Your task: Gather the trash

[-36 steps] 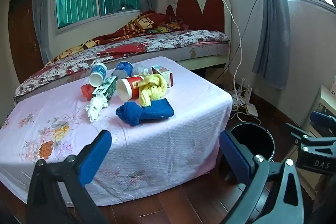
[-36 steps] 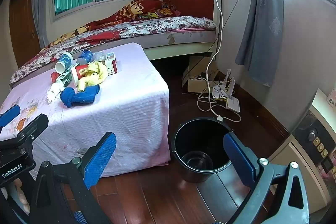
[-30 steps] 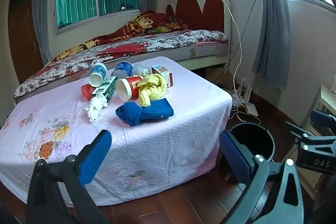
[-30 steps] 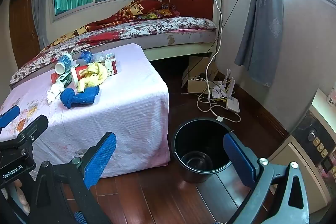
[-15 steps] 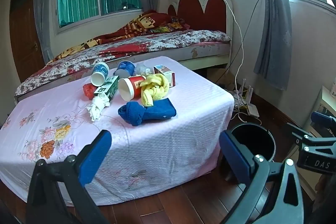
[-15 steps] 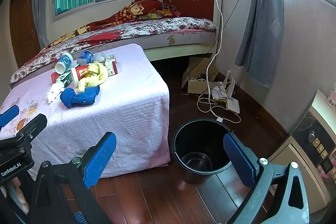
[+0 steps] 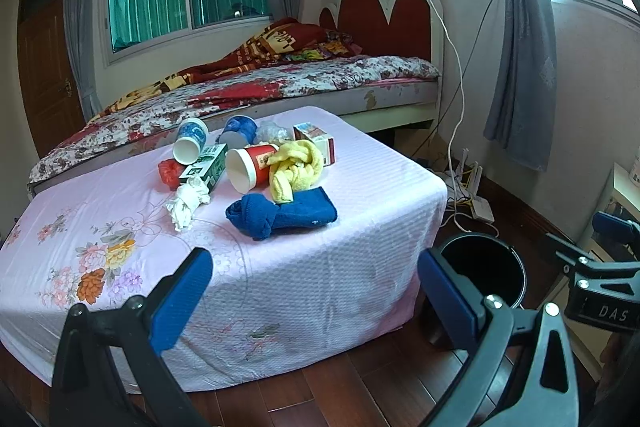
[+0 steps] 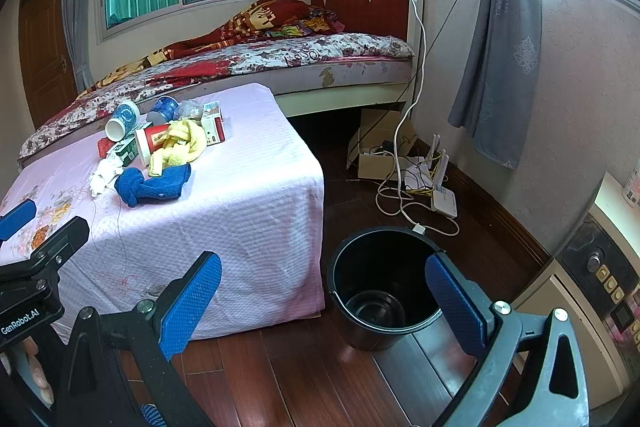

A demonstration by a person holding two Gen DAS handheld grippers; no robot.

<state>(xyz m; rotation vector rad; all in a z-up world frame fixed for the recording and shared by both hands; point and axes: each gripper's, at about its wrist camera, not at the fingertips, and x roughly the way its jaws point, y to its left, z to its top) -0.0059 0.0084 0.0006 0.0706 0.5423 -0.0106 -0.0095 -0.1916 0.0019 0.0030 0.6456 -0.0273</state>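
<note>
Black bucket [image 8: 380, 291] stands just beside the table's [image 8: 256, 211] edge.

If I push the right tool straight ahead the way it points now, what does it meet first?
Most likely the black bucket: it sits on the floor between the open right tool fingers, nothing in front of it. Depth is hard to judge; it could instead pass over the rim toward the floor cables.
</note>
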